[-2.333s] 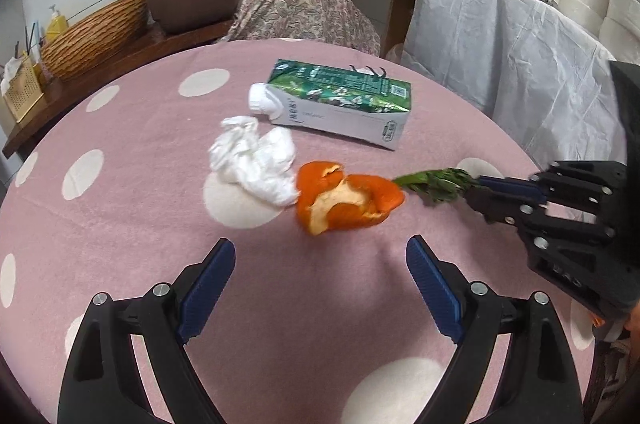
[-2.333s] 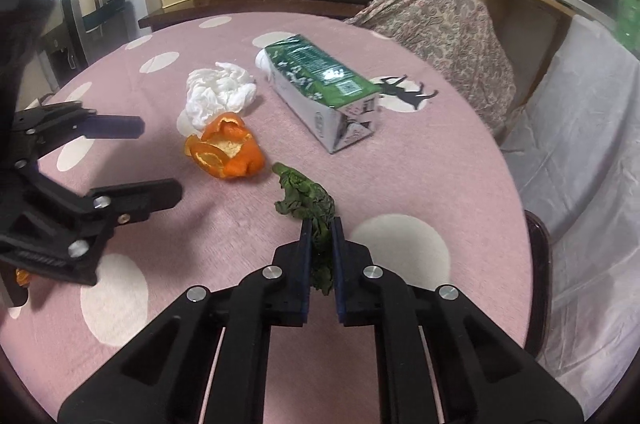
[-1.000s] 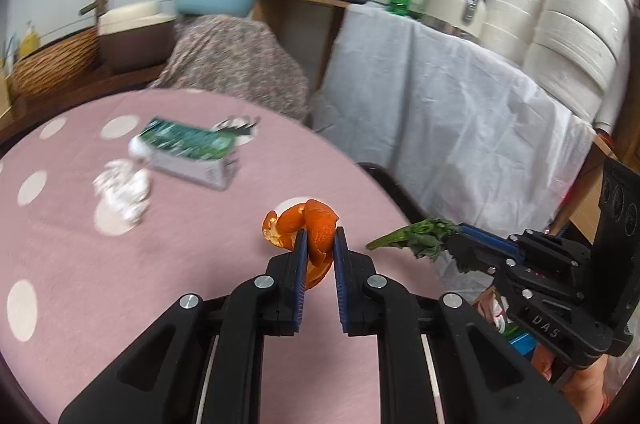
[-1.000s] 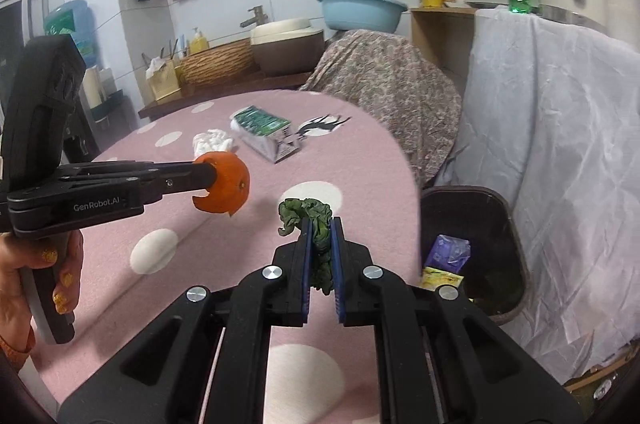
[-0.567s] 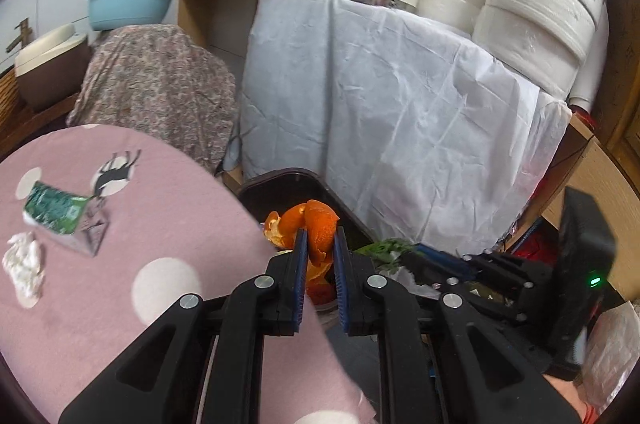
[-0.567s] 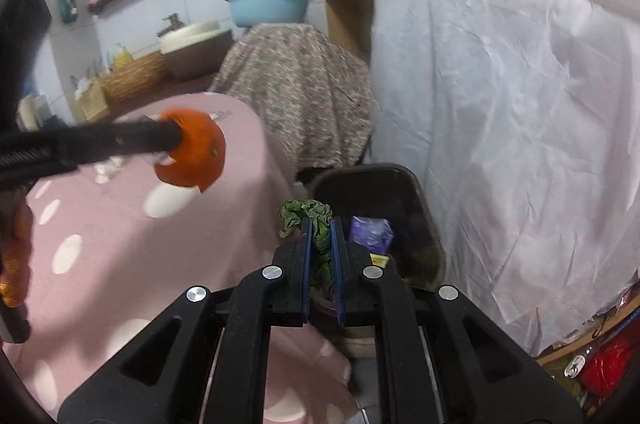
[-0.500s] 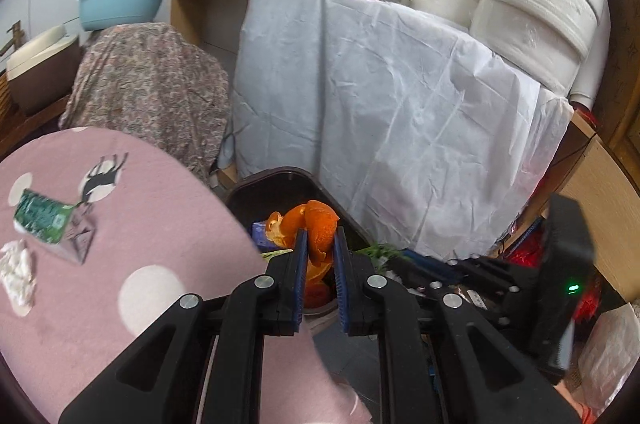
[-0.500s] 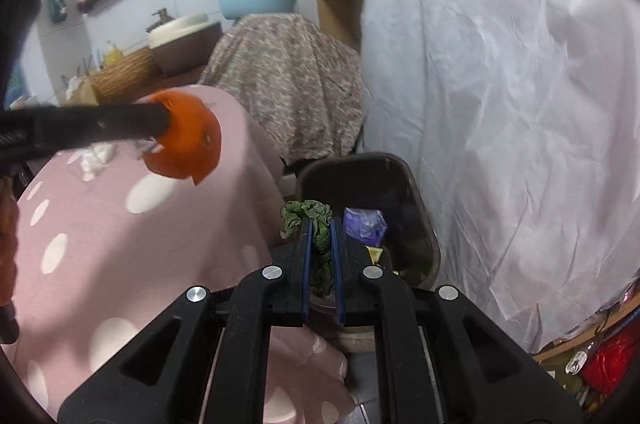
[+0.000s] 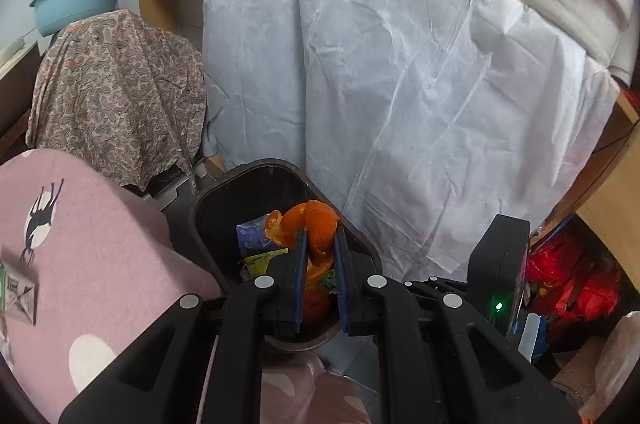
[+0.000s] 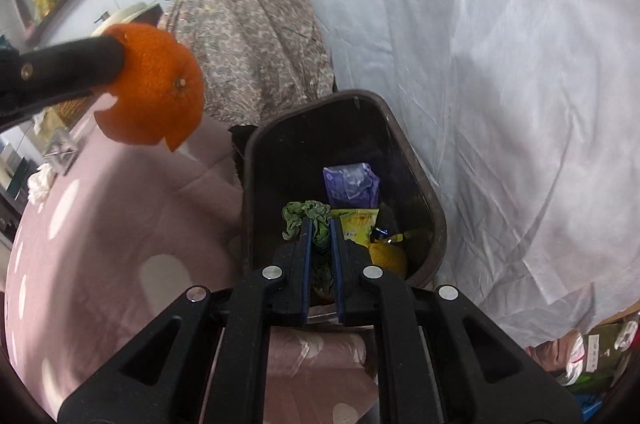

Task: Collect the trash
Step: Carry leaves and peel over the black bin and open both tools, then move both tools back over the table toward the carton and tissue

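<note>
Grippers now over bin [image 10: 434, 224], off the table: left [image 9: 318, 244] pinching peel [image 9: 314, 228], right [image 10: 319, 224] pinching greens [image 10: 306, 214]; ready to drop both.

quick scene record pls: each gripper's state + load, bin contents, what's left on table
left gripper: shut on orange peel, over the bin
right gripper: shut on wilted greens, over the bin
bin: dark, open, beside the table edge; holds a purple wrapper and a yellow packet
table: pink cloth with white dots; carton and crumpled tissue on it
released: nothing yet
</note>
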`<action>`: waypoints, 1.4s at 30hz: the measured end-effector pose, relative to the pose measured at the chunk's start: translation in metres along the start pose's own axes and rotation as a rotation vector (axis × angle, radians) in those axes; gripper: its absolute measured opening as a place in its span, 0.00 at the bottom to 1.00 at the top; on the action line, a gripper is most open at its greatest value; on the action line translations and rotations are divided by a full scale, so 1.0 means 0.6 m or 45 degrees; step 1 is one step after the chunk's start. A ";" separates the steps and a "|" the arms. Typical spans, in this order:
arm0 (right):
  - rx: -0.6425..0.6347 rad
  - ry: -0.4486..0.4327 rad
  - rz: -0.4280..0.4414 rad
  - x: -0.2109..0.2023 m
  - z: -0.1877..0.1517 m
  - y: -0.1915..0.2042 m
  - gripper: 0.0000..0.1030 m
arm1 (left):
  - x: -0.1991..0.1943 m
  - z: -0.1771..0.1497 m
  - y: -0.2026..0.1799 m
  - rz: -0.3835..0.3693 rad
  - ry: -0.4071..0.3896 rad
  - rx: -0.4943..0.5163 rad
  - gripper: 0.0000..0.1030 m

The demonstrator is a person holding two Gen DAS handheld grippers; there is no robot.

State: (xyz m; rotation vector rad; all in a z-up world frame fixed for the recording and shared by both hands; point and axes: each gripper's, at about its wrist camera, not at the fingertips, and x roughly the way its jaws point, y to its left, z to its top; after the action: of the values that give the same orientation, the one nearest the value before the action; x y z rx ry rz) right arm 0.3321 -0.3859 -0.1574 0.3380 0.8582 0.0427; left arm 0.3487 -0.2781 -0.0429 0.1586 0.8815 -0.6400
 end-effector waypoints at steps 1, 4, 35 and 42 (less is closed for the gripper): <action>-0.001 0.009 -0.011 0.012 -0.001 -0.003 0.10 | 0.010 0.003 -0.002 0.003 0.011 0.003 0.13; -0.001 0.026 -0.012 0.039 -0.004 -0.010 0.10 | 0.033 0.009 -0.005 0.004 0.021 0.011 0.13; -0.023 -0.015 -0.039 0.034 -0.012 0.000 0.85 | 0.014 0.031 -0.012 0.155 -0.125 0.046 0.92; -0.057 -0.018 -0.005 -0.008 -0.016 0.027 0.89 | -0.053 0.009 0.022 0.149 -0.189 0.059 0.95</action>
State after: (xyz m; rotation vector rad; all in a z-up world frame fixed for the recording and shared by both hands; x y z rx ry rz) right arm 0.3237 -0.3689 -0.1547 0.2940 0.8427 0.0560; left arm 0.3455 -0.2554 -0.0170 0.2004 0.7099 -0.5553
